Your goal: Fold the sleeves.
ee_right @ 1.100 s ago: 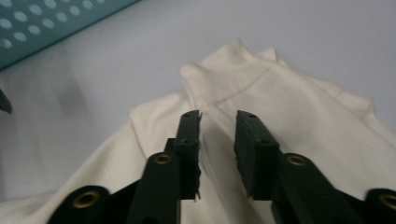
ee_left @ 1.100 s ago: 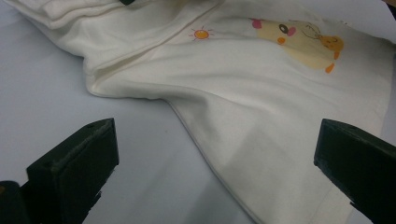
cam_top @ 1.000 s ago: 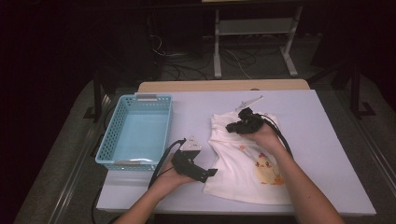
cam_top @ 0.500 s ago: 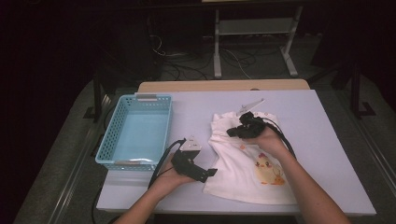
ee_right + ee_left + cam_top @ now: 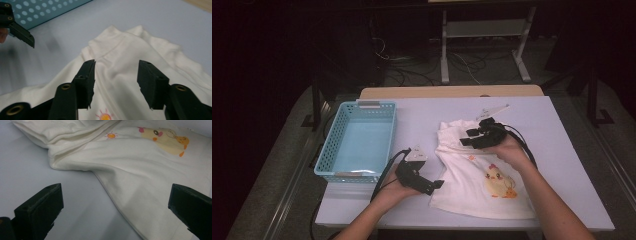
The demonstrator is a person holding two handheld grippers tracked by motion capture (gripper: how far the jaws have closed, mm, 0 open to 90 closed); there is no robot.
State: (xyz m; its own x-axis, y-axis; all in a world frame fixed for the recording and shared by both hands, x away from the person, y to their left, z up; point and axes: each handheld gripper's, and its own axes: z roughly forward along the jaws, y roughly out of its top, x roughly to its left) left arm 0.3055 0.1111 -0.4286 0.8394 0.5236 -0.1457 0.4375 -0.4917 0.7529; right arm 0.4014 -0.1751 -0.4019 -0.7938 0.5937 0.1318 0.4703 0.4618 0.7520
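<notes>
Lying limp on the table [image 5: 562, 150], the soft white T-shirt [image 5: 472, 185] is flanked by the wide left gripper [image 5: 438, 186]; the right gripper [image 5: 468, 139], just opened, holds nothing; the hem is best pinched.

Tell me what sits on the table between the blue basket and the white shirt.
In the high view, the left gripper rests near the front of that stretch, jaws open by the white shirt. Farther back, only bare table separates the shirt from the blue basket.

No readable text, label or number anywhere.
</notes>
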